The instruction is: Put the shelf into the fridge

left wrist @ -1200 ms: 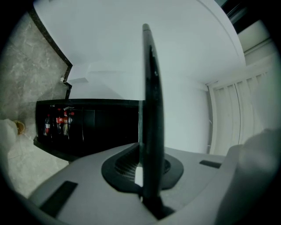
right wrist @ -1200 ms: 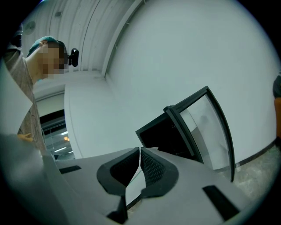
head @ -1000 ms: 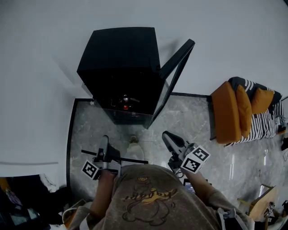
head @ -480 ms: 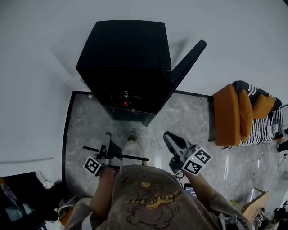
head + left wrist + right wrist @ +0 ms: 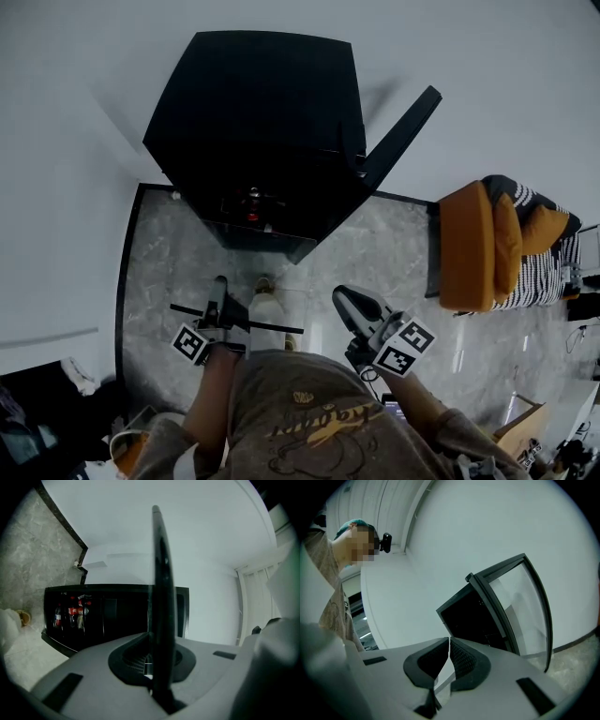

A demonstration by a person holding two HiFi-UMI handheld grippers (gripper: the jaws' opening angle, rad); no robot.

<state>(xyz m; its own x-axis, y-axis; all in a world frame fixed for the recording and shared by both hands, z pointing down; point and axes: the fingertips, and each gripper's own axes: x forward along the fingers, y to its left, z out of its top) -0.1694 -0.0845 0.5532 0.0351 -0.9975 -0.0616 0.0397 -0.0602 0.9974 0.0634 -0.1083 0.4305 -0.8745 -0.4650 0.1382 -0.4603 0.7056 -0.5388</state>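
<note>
The black fridge (image 5: 253, 122) stands against the wall with its glass door (image 5: 398, 136) swung open to the right and bottles (image 5: 251, 208) on a low level inside. My left gripper (image 5: 218, 286) is shut on the shelf (image 5: 272, 326), a thin dark-edged pane held crosswise in front of the fridge. In the left gripper view the shelf's edge (image 5: 161, 597) runs straight out from the left gripper (image 5: 152, 653), with the fridge (image 5: 117, 611) and its bottles (image 5: 70, 613) beyond. My right gripper (image 5: 344, 297) is shut and holds nothing. The right gripper (image 5: 449, 641) faces the fridge (image 5: 473, 616) and door (image 5: 520, 606).
A white object (image 5: 265, 305) lies on the marble floor (image 5: 169, 262) between me and the fridge. An orange and striped sofa (image 5: 487, 244) stands to the right, a cardboard box (image 5: 520, 427) at the lower right. White walls close in behind and to the left.
The fridge looks larger and nearer. Both grippers have moved toward it, and the left one has sunk a little with the shelf still clamped in it.
</note>
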